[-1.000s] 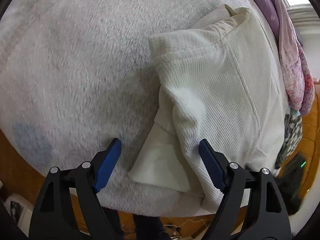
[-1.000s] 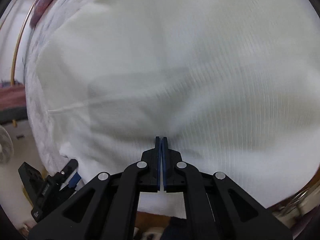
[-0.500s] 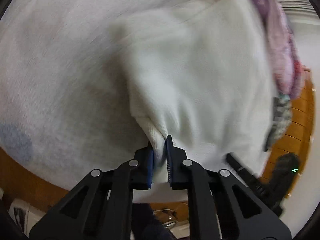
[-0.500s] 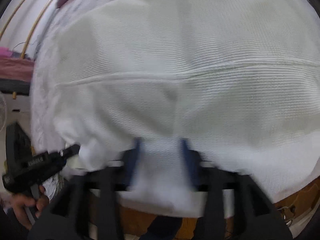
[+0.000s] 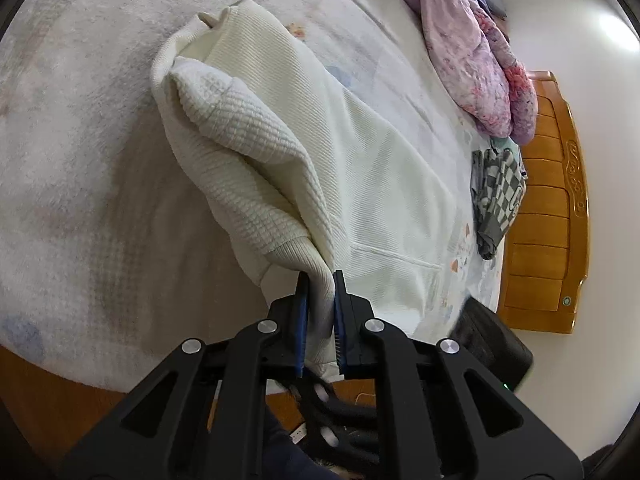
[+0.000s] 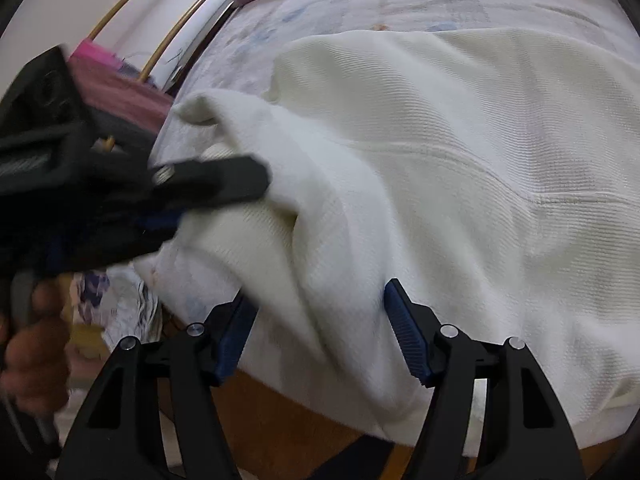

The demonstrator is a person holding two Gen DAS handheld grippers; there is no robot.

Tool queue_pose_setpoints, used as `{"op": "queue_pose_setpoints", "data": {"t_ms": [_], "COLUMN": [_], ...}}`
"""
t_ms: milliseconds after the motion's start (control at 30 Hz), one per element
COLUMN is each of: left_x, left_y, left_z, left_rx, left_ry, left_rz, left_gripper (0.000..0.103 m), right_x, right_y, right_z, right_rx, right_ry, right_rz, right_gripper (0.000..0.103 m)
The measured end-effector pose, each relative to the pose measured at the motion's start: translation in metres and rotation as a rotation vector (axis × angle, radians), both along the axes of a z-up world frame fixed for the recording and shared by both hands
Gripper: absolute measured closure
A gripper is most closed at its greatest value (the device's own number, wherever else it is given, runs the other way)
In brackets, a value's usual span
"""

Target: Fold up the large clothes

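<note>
Left wrist view is showing the left gripper (image 5: 320,312) pinching the ribbed cuff of a cream sweater (image 5: 360,168), its blue pads (image 5: 341,320) nearly together with the knit bunched between them. From the cuff, the sleeve (image 5: 240,148) is rising off the fleecy bedspread (image 5: 80,160) and draping back over the body of the sweater, which is lying spread on the bed. Beyond it, a pink and purple quilt (image 5: 476,52) is lying heaped along the far side, a checkered cloth (image 5: 496,196) is hanging near the wooden bed frame (image 5: 548,220). Right wrist view is showing the right gripper (image 6: 320,332) with its fingers spread wide, holding nothing, straddling a fold of the sweater (image 6: 460,140) at the near edge of the bed. To its left, the other gripper (image 6: 168,200) is appearing blurred, clamped on the sleeve end, with the person's hand (image 6: 32,360) gripping its handle.
</note>
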State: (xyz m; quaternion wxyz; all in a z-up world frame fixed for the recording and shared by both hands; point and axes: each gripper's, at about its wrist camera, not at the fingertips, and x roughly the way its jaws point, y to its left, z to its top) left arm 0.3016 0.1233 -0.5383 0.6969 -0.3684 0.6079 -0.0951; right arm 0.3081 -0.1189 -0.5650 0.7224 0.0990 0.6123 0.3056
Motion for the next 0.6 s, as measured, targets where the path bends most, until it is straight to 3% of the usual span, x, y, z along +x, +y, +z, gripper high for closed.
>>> {"op": "queue_pose_setpoints", "data": {"t_ms": [33, 67, 100, 167, 200, 267, 333, 467, 533, 567, 600], "left_x": [0.0, 0.001, 0.004, 0.003, 0.001, 0.005, 0.006, 0.027, 0.046, 0.057, 0.067], "left_y": [0.0, -0.002, -0.005, -0.001, 0.002, 0.007, 0.014, 0.015, 0.006, -0.003, -0.013], "left_z": [0.0, -0.001, -0.005, -0.016, -0.02, -0.016, -0.007, -0.013, -0.018, -0.017, -0.015], "left_rx": [0.007, 0.014, 0.031, 0.034, 0.031, 0.049, 0.122, 0.226, 0.236, 0.256, 0.262], "left_ry": [0.002, 0.006, 0.021, 0.062, 0.094, 0.085, 0.066, 0.109, 0.107, 0.11, 0.088], "left_rz": [-0.004, -0.007, -0.003, 0.033, 0.073, 0.158, 0.247, 0.289, 0.262, 0.231, 0.19], "left_gripper": [0.093, 0.093, 0.091, 0.078, 0.06, 0.049, 0.014, 0.014, 0.016, 0.022, 0.042], "right_x": [0.005, 0.01, 0.016, 0.022, 0.023, 0.021, 0.019, 0.026, 0.03, 0.031, 0.032], "right_y": [0.006, 0.009, 0.011, 0.015, 0.015, 0.013, 0.01, -0.002, -0.01, -0.017, -0.023], "right_z": [-0.002, -0.004, -0.007, -0.016, -0.018, -0.012, -0.008, 0.001, 0.007, 0.009, 0.012], "right_rx": [-0.015, -0.009, -0.012, -0.02, -0.019, -0.022, -0.034, -0.009, 0.01, 0.018, 0.026], "right_ry": [-0.006, -0.008, 0.001, 0.057, 0.071, 0.063, 0.055, 0.092, 0.097, 0.101, 0.106], "right_rz": [-0.012, -0.029, -0.04, -0.047, -0.054, -0.055, -0.055, -0.146, -0.179, -0.196, -0.212], "right_gripper": [0.043, 0.054, 0.081, 0.087, 0.089, 0.09, 0.091, 0.092, 0.092, 0.092, 0.092]}}
